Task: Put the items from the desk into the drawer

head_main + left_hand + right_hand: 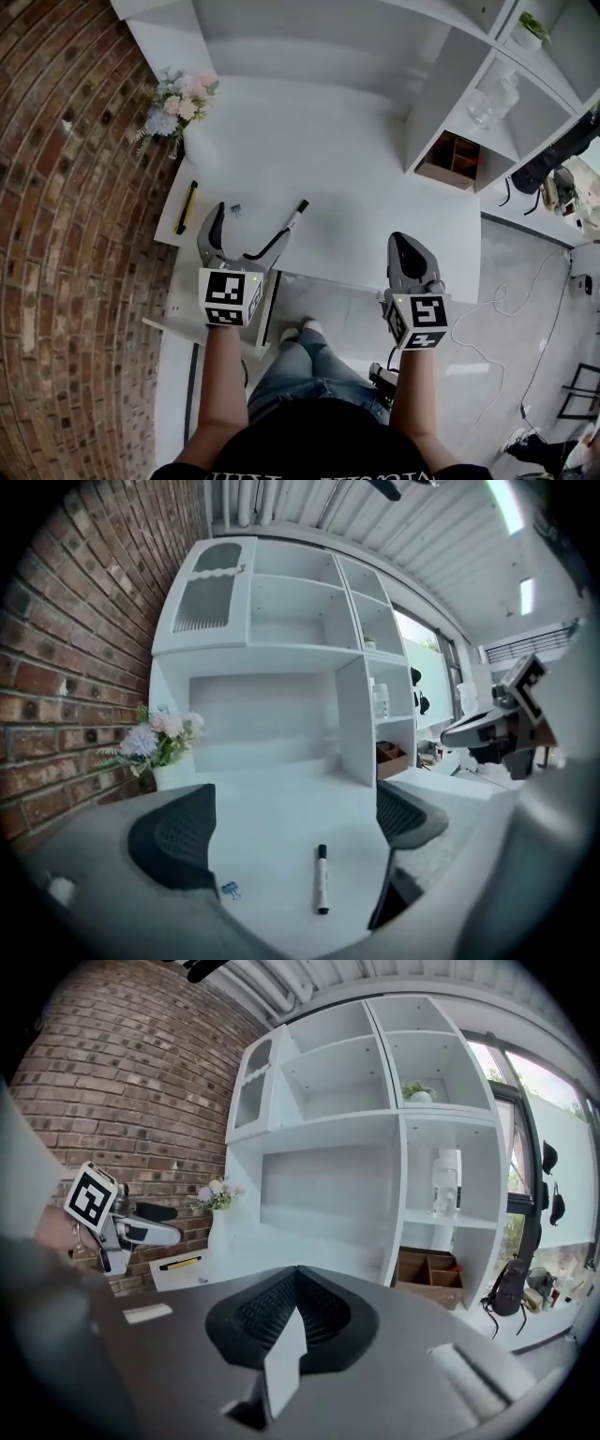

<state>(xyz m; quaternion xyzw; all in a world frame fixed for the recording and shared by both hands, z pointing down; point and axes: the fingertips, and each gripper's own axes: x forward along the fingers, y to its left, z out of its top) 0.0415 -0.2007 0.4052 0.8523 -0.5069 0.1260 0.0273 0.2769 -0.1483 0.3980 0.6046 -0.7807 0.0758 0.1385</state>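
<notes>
Marker, lettering too small

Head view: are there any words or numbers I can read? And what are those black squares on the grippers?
No text can be read in full.
Black shirt: white print at the bottom edge, cut off by the frame, unreadable.
Left gripper and right gripper: their cubes carry black-and-white square patterns, not letters or numbers.
Marker: any print on it is too small to read.
</notes>
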